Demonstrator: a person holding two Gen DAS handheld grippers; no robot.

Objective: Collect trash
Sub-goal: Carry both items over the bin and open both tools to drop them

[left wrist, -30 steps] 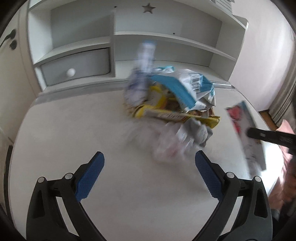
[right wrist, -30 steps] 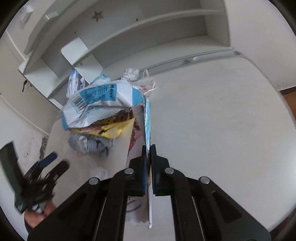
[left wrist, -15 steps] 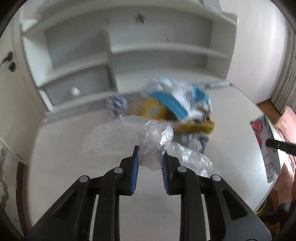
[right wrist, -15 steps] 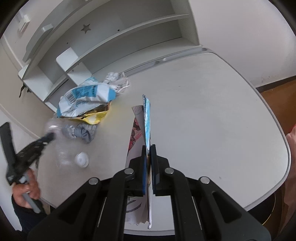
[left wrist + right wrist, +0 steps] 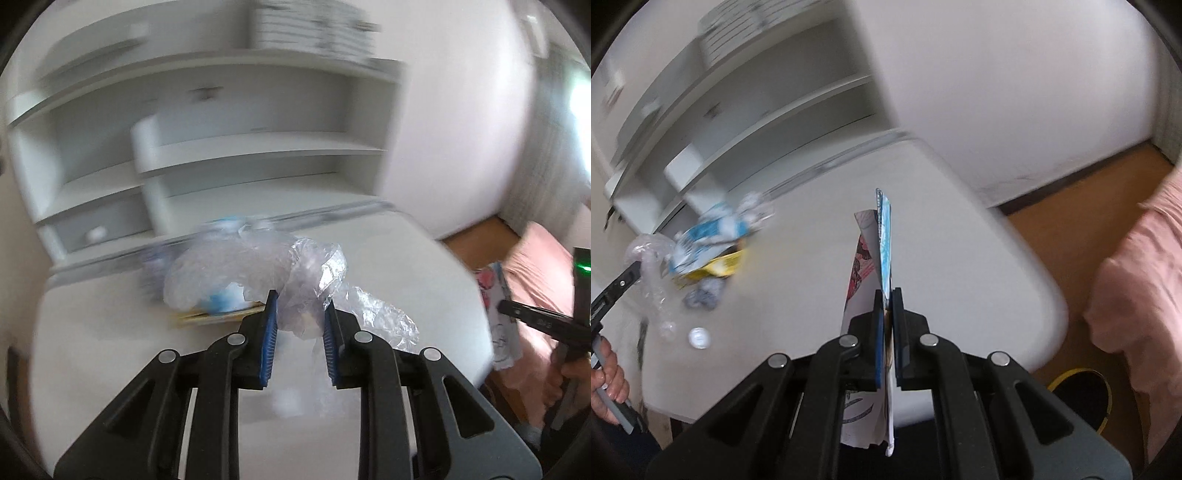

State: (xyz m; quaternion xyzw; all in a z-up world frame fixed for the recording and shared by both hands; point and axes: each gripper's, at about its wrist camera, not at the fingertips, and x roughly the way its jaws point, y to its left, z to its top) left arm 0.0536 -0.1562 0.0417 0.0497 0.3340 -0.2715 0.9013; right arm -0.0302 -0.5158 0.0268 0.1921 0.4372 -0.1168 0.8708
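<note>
Above the white table (image 5: pixel 960 258), the left tongs (image 5: pixel 299 317) clench a clear plastic bag (image 5: pixel 295 273); the right tongs (image 5: pixel 886 295) clamp folded paper (image 5: pixel 882 236) edge-on, its long axis pointing straight ahead, with the remaining wrappers (image 5: pixel 709 240) lying far left.

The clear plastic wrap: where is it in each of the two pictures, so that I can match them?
Left wrist view: the clear plastic wrap is in the middle, pinched between the blue pads of the left gripper, above the table.
Right wrist view: it is at the far left edge, at the tip of the left gripper.
Shared landmark: the blue and white bag in the trash pile lies just behind the wrap.
</note>
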